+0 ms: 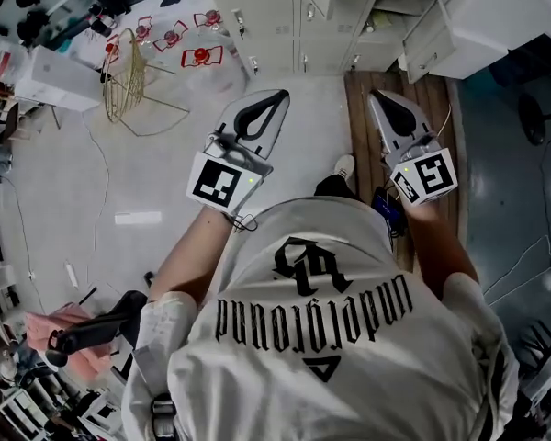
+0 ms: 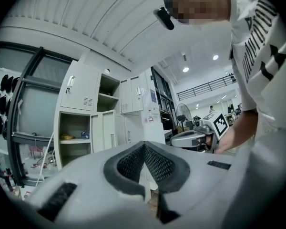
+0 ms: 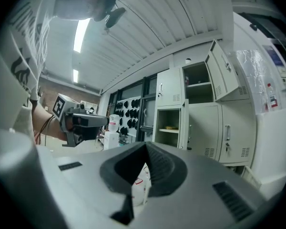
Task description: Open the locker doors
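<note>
A bank of pale grey lockers (image 1: 340, 16) stands ahead of me, well beyond both grippers. In the left gripper view the lockers (image 2: 81, 123) show two open compartments with shelves, and closed doors (image 2: 131, 95) beside them. The right gripper view shows an upper door (image 3: 224, 73) swung open, an open compartment (image 3: 171, 123) below it, and closed doors (image 3: 229, 132) to the right. My left gripper (image 1: 277, 94) is shut with nothing in it and touches no locker. My right gripper (image 1: 376, 95) is likewise shut and empty, level with the left.
A gold wire frame (image 1: 129, 85) and red-and-white items (image 1: 202, 56) lie on the floor at the left. A white box (image 1: 55, 79) sits further left. A large white unit (image 1: 496, 16) stands at the right by the lockers. A wooden strip (image 1: 363, 127) runs under the right gripper.
</note>
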`<state>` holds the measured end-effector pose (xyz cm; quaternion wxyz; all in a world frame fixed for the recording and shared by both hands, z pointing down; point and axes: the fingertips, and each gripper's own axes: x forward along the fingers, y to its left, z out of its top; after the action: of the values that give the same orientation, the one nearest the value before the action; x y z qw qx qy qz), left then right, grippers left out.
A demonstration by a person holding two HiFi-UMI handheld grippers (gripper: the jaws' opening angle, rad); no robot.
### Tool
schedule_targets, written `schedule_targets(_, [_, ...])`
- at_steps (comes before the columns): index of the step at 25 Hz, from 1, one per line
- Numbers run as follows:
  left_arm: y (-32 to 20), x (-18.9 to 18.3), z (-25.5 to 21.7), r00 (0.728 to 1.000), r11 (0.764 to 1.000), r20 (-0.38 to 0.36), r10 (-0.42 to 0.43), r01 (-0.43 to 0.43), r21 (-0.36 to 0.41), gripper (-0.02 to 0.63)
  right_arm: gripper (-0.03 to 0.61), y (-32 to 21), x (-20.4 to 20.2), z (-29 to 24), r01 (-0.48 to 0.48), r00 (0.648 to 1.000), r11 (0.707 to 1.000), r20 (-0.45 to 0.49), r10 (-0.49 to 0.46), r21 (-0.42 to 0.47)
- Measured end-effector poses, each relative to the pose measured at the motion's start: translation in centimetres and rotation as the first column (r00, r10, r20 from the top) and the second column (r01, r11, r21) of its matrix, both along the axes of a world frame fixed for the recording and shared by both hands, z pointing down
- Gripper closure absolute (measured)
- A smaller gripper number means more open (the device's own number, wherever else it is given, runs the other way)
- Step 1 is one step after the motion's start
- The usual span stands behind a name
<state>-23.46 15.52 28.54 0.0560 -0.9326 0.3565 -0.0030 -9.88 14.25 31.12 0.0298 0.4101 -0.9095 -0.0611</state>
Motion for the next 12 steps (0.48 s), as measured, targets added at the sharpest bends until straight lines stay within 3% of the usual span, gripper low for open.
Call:
schedule_targets(4, [3.6, -3.4, 0.3, 1.0, 1.0, 0.003, 0.003, -0.003, 0.005, 0.609, 0.575, 4.4, -3.2, 0.5, 0.002, 1.0, 1.0, -0.017, -0.002, 0.009])
schedule_targets(12, [8.4, -5.1, 0.0, 1.0, 1.0, -0.03, 0.002, -0.002, 0.005, 0.608, 0.575, 10.0, -4.2, 0.7, -0.003, 1.0, 1.0, -0.018, 0.003, -0.003])
